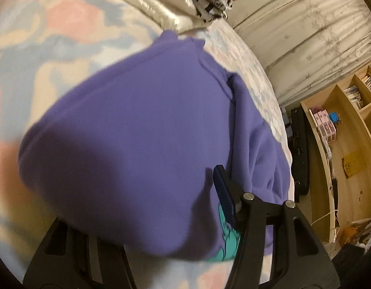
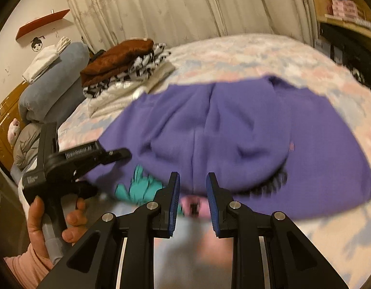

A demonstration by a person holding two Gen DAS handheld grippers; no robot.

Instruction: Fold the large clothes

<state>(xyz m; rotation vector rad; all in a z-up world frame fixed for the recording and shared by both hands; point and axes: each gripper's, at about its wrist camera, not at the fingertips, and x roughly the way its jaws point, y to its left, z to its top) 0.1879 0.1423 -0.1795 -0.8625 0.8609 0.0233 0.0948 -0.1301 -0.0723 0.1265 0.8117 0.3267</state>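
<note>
A purple sweatshirt (image 2: 233, 132) with a teal print (image 2: 139, 185) lies partly folded on the bed (image 2: 233, 50). It also fills the left wrist view (image 1: 137, 132). My right gripper (image 2: 192, 187) is open and empty at the garment's near edge. My left gripper (image 2: 120, 154), held in a hand, reaches the sweatshirt's left edge. In the left wrist view only its right finger (image 1: 224, 192) shows against the cloth. The purple fabric drapes over and hides the left finger, so I cannot tell its state.
A stack of folded clothes (image 2: 122, 69), brown on top, sits at the bed's far left. Grey bedding rolls (image 2: 53, 84) lie beyond it. Curtains (image 2: 185, 4) hang behind the bed. A wooden shelf unit (image 1: 342, 132) stands beside the bed.
</note>
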